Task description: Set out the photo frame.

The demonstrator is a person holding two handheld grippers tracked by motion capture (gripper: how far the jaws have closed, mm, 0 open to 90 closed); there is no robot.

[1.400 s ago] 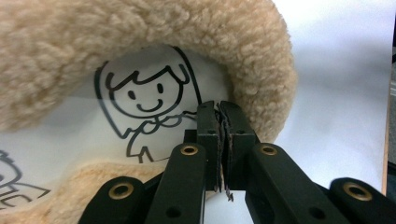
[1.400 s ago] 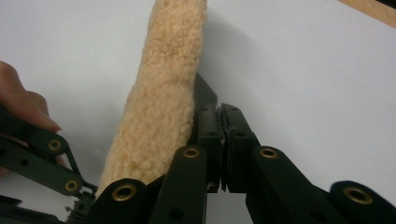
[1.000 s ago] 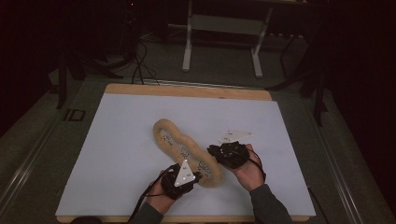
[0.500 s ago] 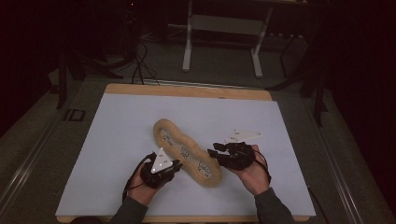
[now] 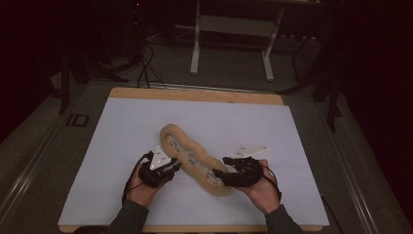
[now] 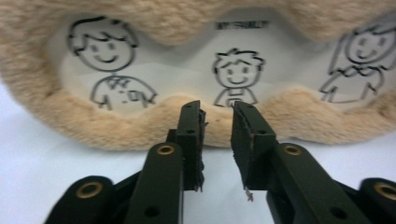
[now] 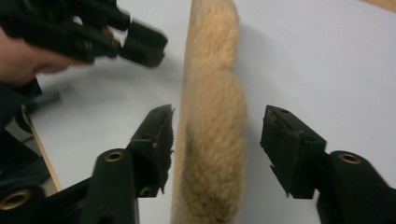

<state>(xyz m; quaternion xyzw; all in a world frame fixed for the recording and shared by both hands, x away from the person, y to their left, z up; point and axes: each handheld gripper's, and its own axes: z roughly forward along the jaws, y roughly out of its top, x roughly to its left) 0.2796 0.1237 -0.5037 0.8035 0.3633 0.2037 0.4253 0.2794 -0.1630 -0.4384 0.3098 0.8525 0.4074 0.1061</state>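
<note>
A tan plush picture frame with three cartoon figures in its windows lies slantwise on the white mat. My left gripper sits at the frame's left side; its jaws have just been opening, with a small gap that holds nothing, and their tips are at the fuzzy rim. My right gripper is at the frame's near end. Its jaws have just been opening and stand wide, with the plush edge between them, unpressed. The left gripper appears beyond it.
The white mat covers a wooden table whose far edge shows. Behind the table stand a metal frame's legs and cables on a dark floor. Both forearms enter from the table's near edge.
My left gripper has moved left, from over the frame's near end to its left side. My right gripper's jaws have come apart around the frame's end. The frame has stayed put.
</note>
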